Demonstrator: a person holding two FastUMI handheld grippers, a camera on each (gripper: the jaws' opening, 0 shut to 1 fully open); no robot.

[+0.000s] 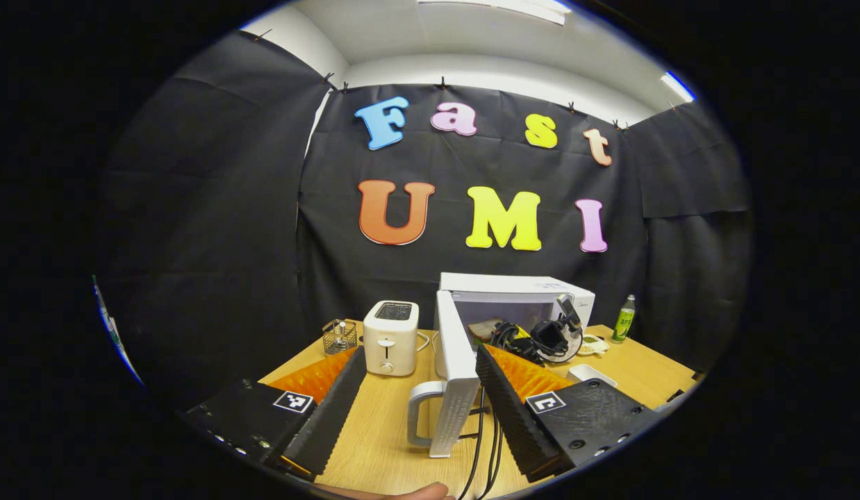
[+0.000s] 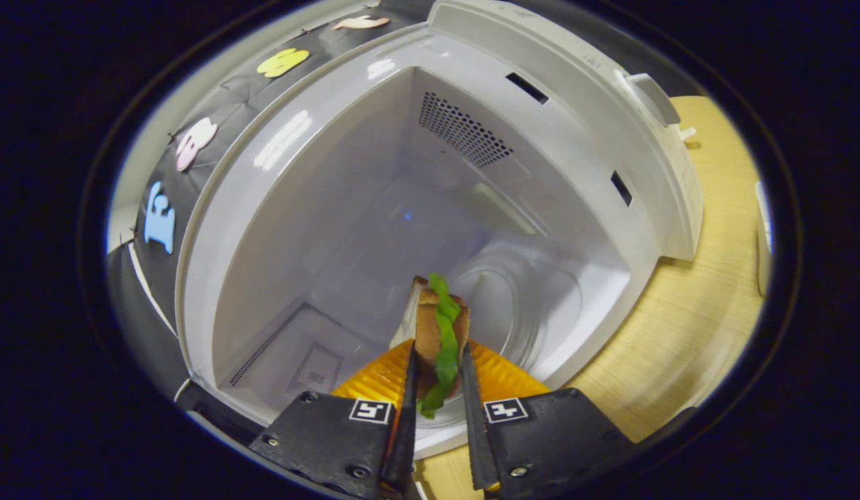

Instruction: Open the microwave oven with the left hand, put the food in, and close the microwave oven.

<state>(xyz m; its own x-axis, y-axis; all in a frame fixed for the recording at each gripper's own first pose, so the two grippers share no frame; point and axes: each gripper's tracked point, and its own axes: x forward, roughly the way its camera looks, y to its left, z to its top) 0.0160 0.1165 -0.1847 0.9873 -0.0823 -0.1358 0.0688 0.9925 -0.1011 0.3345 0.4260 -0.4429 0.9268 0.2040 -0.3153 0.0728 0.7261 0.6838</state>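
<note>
Black cloth walls enclose a light wooden table (image 1: 395, 417).

Item 1: white microwave oven (image 1: 517, 295), at the table's far edge, right of centre. Its white door with a loop handle (image 1: 447, 375) is swung fully open toward the camera and seen edge-on. In the right gripper view the pale cavity (image 2: 374, 229) is open, with a perforated vent on one inner wall and a round turntable recess on the floor.

Item 2: food, a brown bread sandwich with green lettuce (image 2: 438, 333), held at the cavity mouth, above the front sill.

Item 3: right gripper (image 2: 438, 378), black fingers with orange backing, jaws narrow and pressed on both sides of the sandwich. In the left gripper view it sits at the oven opening (image 1: 551, 337), trailing black cables.

Item 4: left gripper (image 1: 419, 389), jaws wide, holding nothing, low over the table's near edge, the open door between its fingers and apart from them.

Item 5: white two-slot toaster (image 1: 391, 337), left of the oven.

Item 6: small wire basket (image 1: 340, 336), left of the toaster.

Item 7: green bottle (image 1: 624, 319), at the far right corner.
</note>
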